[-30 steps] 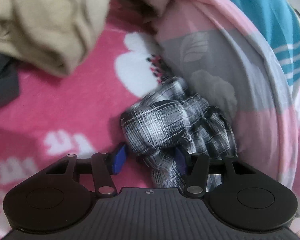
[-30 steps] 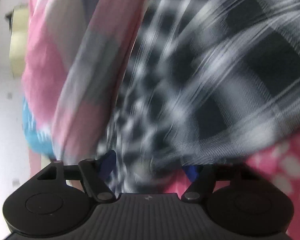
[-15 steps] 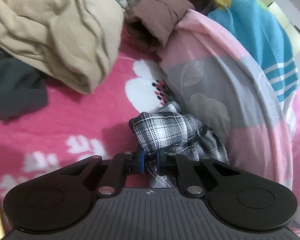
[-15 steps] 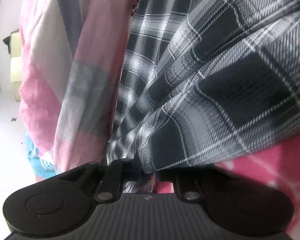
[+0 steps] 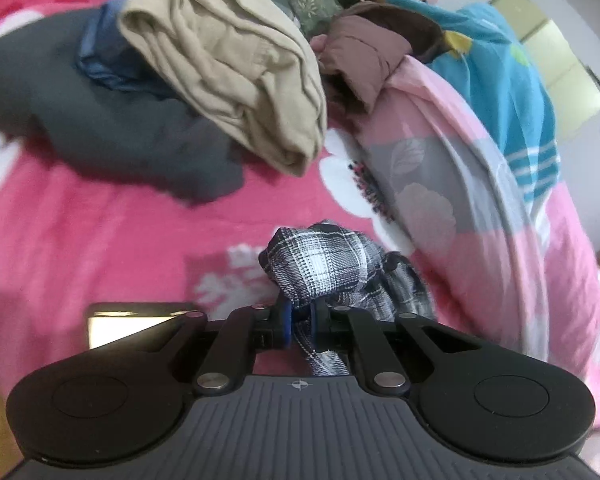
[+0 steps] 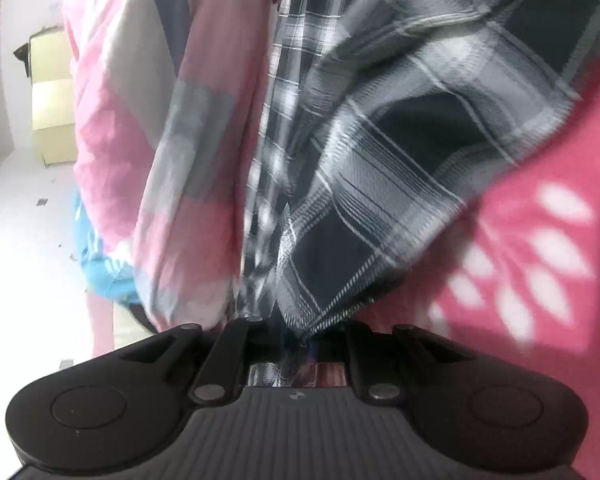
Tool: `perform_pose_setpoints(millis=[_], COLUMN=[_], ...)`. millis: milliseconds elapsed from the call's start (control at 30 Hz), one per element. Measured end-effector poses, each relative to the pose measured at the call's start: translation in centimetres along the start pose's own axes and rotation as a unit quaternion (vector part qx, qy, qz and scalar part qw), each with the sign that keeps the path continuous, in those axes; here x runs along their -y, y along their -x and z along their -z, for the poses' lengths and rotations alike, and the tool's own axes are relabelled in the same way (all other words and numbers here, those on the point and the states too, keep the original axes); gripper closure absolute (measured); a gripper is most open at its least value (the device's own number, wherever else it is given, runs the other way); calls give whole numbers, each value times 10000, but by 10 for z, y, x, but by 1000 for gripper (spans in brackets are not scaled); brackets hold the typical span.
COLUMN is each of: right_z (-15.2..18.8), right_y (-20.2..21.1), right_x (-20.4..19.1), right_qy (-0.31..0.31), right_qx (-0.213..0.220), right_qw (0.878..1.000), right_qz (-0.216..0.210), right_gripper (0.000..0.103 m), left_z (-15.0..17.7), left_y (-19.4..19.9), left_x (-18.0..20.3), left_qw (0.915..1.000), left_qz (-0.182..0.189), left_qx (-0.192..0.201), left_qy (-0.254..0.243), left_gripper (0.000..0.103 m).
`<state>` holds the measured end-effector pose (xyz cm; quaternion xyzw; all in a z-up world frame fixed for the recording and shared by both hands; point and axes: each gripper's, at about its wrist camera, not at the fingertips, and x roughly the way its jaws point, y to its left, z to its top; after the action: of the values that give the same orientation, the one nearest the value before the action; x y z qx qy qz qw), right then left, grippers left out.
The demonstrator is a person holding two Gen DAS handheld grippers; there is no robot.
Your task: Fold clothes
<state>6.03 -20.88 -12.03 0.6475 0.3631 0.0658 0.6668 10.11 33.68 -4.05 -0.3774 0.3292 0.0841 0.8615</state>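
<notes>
A black-and-white plaid garment (image 5: 320, 268) is bunched up just above the pink floral bedspread (image 5: 100, 240). My left gripper (image 5: 299, 322) is shut on a fold of it, with the blue pads pinching the cloth. In the right wrist view the same plaid garment (image 6: 400, 140) fills the upper frame and hangs stretched. My right gripper (image 6: 300, 340) is shut on its lower edge; the pads are hidden by the cloth.
A beige garment (image 5: 236, 72) lies on a dark grey one (image 5: 100, 120) at the back left. A pink-and-grey quilt (image 5: 480, 200) and a blue blanket (image 5: 500, 80) are heaped on the right. A brown garment (image 5: 364, 52) lies behind. A pale flat object (image 5: 132, 324) lies near my left gripper.
Both grippers closed on the plaid garment. The left one then pulled back and rose with it, bringing more of the bed and the clothes pile into view.
</notes>
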Motion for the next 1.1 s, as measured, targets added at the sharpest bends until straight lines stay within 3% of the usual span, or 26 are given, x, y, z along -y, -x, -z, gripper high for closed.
perform_pose_setpoints(millis=[100, 200, 300, 367, 467, 533, 600, 667, 767, 833, 900, 1000, 1100], right_z=[-1, -9, -9, -6, 3, 22, 42, 65, 102, 127, 149, 171, 189], right_y=[2, -3, 4, 16, 38, 43, 47, 34, -14, -60, -114, -180, -238], right_x=[9, 12, 0, -14, -44, -81, -119, -152, -192, -209, -223, -230, -231], right_qy=[3, 217, 740, 1281, 2365, 3421, 4458, 5329, 6303, 6725, 6897, 7124, 7246], right_qx=[-179, -326, -495, -614, -791, -801, -794, -789, -992, -1327, -1751, -2122, -2421], right_qw=[9997, 9982, 9940, 9870, 9629, 9301, 8849, 8392, 7698, 7280, 7025, 6687, 6451], right_qz=[152, 454, 635, 750, 1028, 1072, 1092, 745, 194, -113, -159, -159, 92], right_gripper=[93, 90, 80, 73, 66, 66, 66, 66, 66, 53, 41, 40, 40], left_z=[4, 4, 1, -1, -2, 2, 15, 31, 60, 78, 94, 105, 109], left_y=[-12, -23, -2, 20, 62, 85, 92, 86, 63, 47, 35, 22, 13], left_x=[-6, -10, -7, -6, -7, -1, 9, 20, 34, 43, 50, 51, 49], left_qw=[9991, 9980, 9981, 9974, 9940, 9870, 9771, 9703, 9639, 9587, 9530, 9588, 9594], left_qz=[-97, -247, -295, -346, -205, -184, -193, -128, -64, -172, -399, -419, -436], left_qx=[-228, -403, -136, 121, 605, 1020, 1250, 1299, 1284, 1416, 1689, 1664, 1596], left_qy=[-356, -415, -520, -617, -885, -1229, -1713, -2036, -2333, -2459, -2485, -2264, -2284], left_gripper=[95, 85, 62, 56, 50, 48, 47, 47, 48, 49, 49, 54, 59])
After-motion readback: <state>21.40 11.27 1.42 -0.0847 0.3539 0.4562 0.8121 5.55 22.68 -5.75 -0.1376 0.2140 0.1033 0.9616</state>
